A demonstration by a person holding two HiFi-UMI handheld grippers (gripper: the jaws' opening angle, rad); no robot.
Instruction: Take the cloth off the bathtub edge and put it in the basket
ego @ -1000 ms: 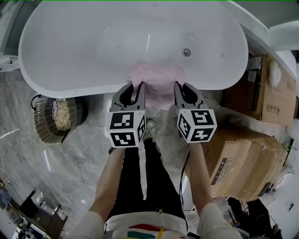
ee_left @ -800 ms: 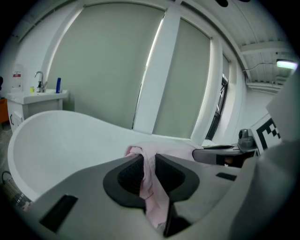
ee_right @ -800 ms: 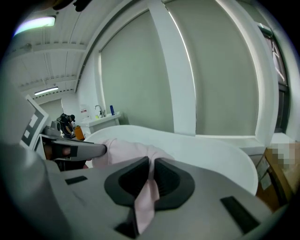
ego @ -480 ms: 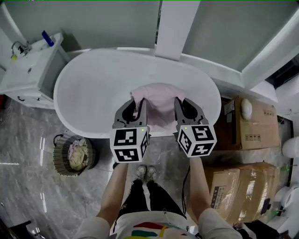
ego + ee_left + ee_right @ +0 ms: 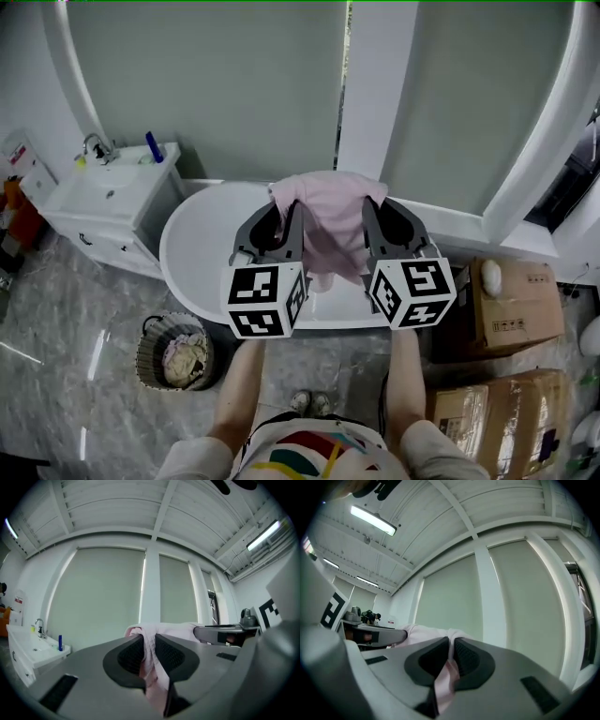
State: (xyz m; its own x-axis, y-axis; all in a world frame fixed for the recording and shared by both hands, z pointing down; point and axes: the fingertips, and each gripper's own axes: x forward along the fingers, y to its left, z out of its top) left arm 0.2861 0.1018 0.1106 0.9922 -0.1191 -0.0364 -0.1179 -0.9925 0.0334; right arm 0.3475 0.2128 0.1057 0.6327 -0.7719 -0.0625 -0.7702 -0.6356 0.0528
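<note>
1. The soft pink fabric cloth [image 5: 330, 220] is hanging in limp folds at the middle of the frame. It is spanning the gap between the two grippers, is overlapping the tub behind it, and is well apart from the basket.
2. The left gripper [image 5: 149, 638], smooth grey with ribbed black pads, is pinching a thick bunched fold of the cloth. Its jaws are standing nearly together with only fabric between them.
3. The right gripper [image 5: 451, 643] is clamping a thinner strip of the same cloth, and its jaws are almost closed on it.
4. The glossy white oval bathtub [image 5: 197, 248] is lying across the centre, under tall pale window blinds.
5. The round woven wicker basket [image 5: 148, 354] is standing at the lower left on the polished grey marbled floor [image 5: 66, 394]. It is holding a pale crumpled bundle.
6. A white boxy vanity [image 5: 103, 202] is sitting at the upper left.
7. Brown cardboard boxes [image 5: 516, 300] are sitting at the lower right.
</note>
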